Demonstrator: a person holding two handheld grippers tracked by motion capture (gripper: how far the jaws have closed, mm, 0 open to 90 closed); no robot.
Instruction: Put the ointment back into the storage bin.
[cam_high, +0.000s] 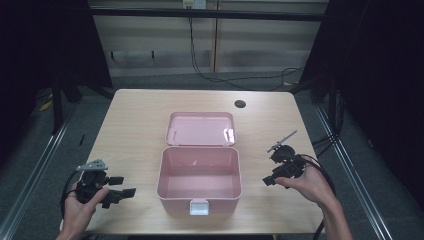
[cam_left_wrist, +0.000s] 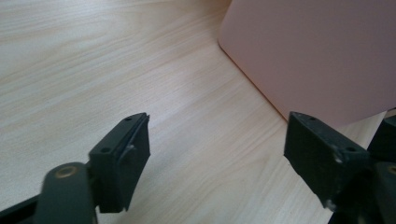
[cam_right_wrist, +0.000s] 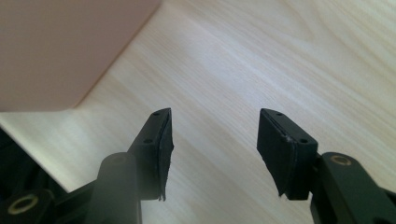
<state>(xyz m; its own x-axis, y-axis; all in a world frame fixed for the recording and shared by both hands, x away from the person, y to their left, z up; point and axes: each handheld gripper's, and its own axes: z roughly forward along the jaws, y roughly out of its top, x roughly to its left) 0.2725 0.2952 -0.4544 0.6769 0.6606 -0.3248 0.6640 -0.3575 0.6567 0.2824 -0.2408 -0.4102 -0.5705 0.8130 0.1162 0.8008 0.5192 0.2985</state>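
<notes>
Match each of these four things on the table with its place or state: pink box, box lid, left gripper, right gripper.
Things:
1. pink box
2. box lid
3. left gripper
4. right gripper

Places or states:
A. swung open, lying behind the box
B. left of the box, fingers apart
C. mid-table, nothing inside
D. right of the box, fingers apart

Pairs: 1-C, 2-A, 3-B, 4-D

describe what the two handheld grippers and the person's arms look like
Both the left gripper and the right gripper are black with two flat-padded jaws and trailing black cables. The left carries a grey three-cornered plate. The person's forearms are bare, no sleeves visible.
</notes>
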